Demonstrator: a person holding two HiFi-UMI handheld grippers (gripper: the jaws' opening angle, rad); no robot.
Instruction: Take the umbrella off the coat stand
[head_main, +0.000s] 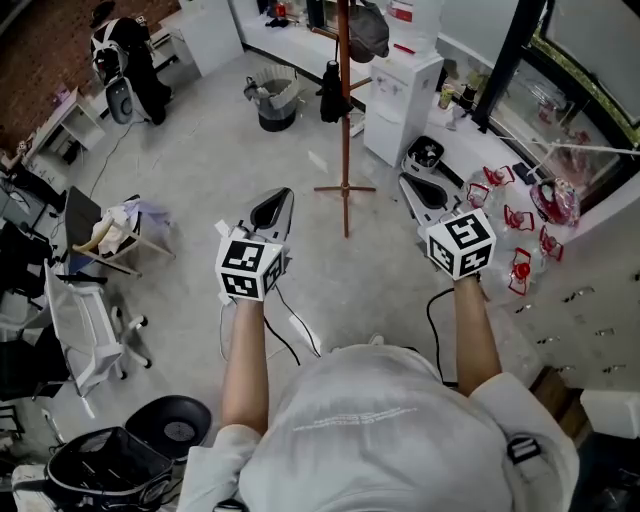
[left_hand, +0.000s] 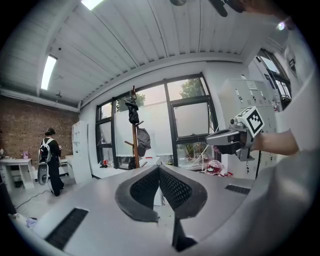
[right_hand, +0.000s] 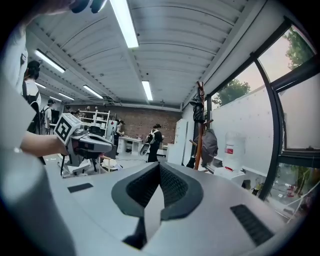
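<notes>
The wooden coat stand (head_main: 345, 130) rises from the grey floor a few steps ahead of me. A black folded umbrella (head_main: 332, 92) hangs on its left side and a grey bag (head_main: 368, 30) hangs higher up. My left gripper (head_main: 280, 198) and right gripper (head_main: 408, 182) are held out side by side, pointing toward the stand and well short of it. Both are shut with nothing between the jaws. The left gripper (left_hand: 159, 170) view shows the stand (left_hand: 134, 135) far off. The right gripper (right_hand: 159, 167) view shows the stand (right_hand: 199, 125) by the window.
A bin (head_main: 275, 102) stands left of the stand and a white water dispenser (head_main: 402, 95) right of it. Red-and-white items (head_main: 515, 250) lie along the right wall. A chair with clutter (head_main: 110, 235), a white office chair (head_main: 85, 325) and a person (head_main: 125, 60) are to the left.
</notes>
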